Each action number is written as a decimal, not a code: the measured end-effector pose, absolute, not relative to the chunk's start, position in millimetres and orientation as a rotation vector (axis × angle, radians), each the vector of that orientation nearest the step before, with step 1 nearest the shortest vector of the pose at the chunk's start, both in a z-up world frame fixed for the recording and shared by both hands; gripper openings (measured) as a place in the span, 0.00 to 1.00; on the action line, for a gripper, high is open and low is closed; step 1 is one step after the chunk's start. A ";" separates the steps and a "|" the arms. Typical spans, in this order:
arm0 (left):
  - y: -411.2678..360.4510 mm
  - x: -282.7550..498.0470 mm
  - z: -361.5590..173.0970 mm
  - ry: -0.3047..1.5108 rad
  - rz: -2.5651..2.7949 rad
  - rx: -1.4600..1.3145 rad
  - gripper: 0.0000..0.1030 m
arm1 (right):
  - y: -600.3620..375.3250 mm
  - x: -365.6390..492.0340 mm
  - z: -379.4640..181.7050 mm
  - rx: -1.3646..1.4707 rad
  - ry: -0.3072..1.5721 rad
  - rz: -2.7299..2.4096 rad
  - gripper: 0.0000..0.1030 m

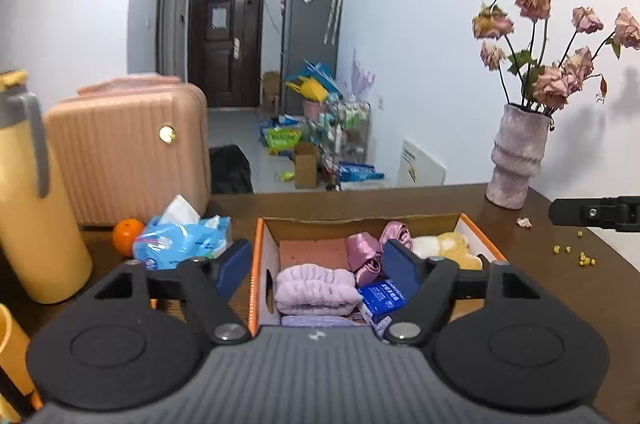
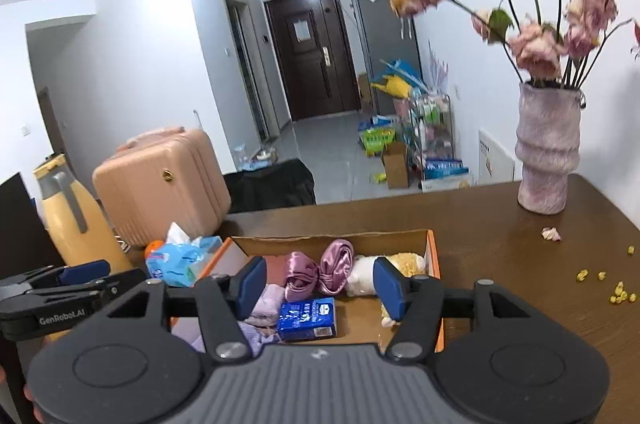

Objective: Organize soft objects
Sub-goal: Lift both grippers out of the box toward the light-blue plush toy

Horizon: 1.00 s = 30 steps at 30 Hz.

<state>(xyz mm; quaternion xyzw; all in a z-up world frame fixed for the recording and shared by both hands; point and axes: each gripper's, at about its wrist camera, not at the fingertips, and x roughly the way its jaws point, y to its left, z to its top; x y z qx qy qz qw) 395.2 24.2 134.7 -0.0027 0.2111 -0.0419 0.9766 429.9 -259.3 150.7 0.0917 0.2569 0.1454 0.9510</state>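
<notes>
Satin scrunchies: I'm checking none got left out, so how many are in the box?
2. One satin scrunchie lies mid-box; the other touches it on the right, beside the plush toy. More may hide underneath.

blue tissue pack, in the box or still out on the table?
In. The blue tissue pack lies on the floor of the cardboard box, beside the lilac towel, inside the walls.

Your left tool (image 1: pixel 316 262) is level, fingers spread wide, holding nothing. Your right tool (image 2: pixel 320 284) sits alongside to its right, likewise spread, unloaded.
</notes>
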 end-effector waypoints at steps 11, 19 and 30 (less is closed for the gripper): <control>21.2 255.4 78.7 0.313 -0.067 0.011 0.93 | -268.4 277.6 87.9 0.048 0.292 0.298 0.91; 13.2 176.5 19.9 0.428 -0.129 -0.024 1.00 | -273.0 174.5 22.7 0.099 0.303 0.269 0.91; 6.5 181.6 12.9 0.469 -0.126 -0.030 1.00 | -269.7 178.1 16.6 0.075 0.307 0.250 0.91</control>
